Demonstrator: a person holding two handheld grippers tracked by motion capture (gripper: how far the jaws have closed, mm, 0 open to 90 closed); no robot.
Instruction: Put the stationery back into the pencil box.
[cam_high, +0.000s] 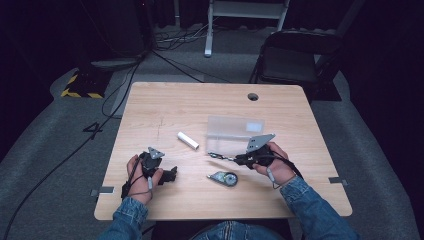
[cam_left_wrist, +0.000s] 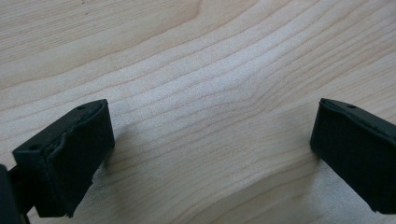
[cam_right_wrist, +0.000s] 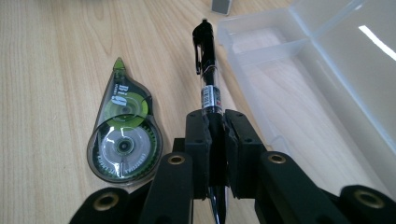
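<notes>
My right gripper (cam_right_wrist: 215, 128) is shut on a black pen (cam_right_wrist: 207, 70); the pen sticks out forward past the jaws, clip end away from me. In the high view the right gripper (cam_high: 239, 158) holds the pen (cam_high: 219, 156) pointing left, just in front of the clear plastic case (cam_high: 235, 131). A green correction-tape dispenser (cam_right_wrist: 124, 138) lies on the wood left of the pen, also seen near the table's front middle (cam_high: 223, 178). My left gripper (cam_left_wrist: 212, 154) stands open over bare wood, nothing between its jaws; it rests at the front left (cam_high: 170, 175).
The clear case (cam_right_wrist: 327, 70) lies open, lid flat, right of the pen. A white cylinder (cam_high: 188, 140) lies mid-table. The wooden table (cam_high: 170, 107) has a cable hole (cam_high: 253, 96) at the back. A black folding chair (cam_high: 295, 57) stands beyond it.
</notes>
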